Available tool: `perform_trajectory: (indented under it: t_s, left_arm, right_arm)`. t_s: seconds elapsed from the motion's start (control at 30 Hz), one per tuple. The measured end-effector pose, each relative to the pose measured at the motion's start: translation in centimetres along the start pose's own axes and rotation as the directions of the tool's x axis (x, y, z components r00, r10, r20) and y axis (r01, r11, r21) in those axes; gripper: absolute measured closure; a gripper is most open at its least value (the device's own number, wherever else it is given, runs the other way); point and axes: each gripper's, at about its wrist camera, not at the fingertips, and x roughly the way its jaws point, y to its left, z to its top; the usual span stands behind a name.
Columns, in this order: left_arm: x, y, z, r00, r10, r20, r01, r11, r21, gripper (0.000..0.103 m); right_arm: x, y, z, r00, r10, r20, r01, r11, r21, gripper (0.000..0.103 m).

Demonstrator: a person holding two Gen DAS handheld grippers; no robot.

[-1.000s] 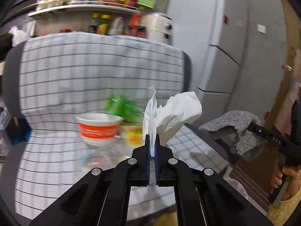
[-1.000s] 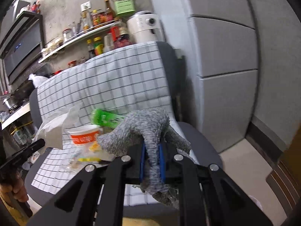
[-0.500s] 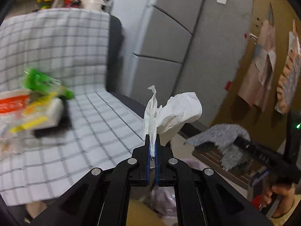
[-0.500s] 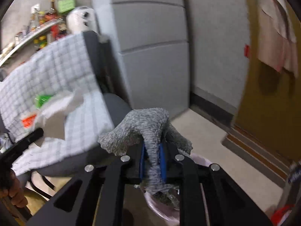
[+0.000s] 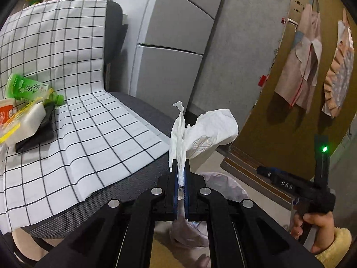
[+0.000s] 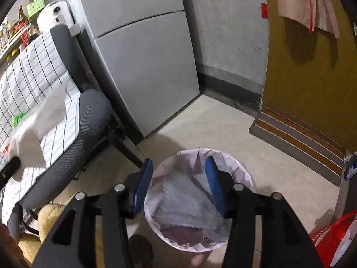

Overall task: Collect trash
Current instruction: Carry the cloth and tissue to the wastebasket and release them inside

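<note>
Left wrist: faced the chair and door.
Right wrist: looked down into the bin.
Shared: chair, fridge.

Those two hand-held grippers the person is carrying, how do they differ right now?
The left hand-held gripper is shut on a white tissue; the right hand-held gripper holds nothing, its jaws opening. The left one points out past the checked chair cover, while the right one hangs directly over the lined trash bin. Both are black with blue pads.
</note>
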Motion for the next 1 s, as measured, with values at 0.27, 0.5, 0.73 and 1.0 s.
perform_trajectory:
  t_s: [0.27, 0.5, 0.73, 1.0]
  left_arm:
    - [2.7, -4.2, -0.5, 0.994, -0.083, -0.073, 0.09, 0.992, 0.093, 0.098]
    - [7.1, -8.0, -1.5, 0.975, -0.157, -0.158, 0.179, 0.975, 0.135, 0.095]
    - [10.7, -10.3, -2.9, 0.958, -0.165, -0.235, 0.207, 0.964, 0.168, 0.085]
    - [10.4, -9.4, -3.1, 0.964, -0.135, -0.229, 0.176, 0.97, 0.166, 0.068]
  right_arm:
    - [-5.9, -1.2, 1.7, 0.987, -0.009, 0.162, 0.006, 1.0, 0.017, 0.053]
    - [-8.7, -2.9, 2.7, 0.968, -0.036, 0.249, 0.03, 0.999, 0.028, 0.051]
    - [-8.0, -4.6, 2.6, 0.973, -0.049, 0.224, 0.038, 0.998, 0.056, 0.051]
    - [-7.6, -4.6, 2.5, 0.977, -0.055, 0.208, 0.045, 0.997, 0.057, 0.051]
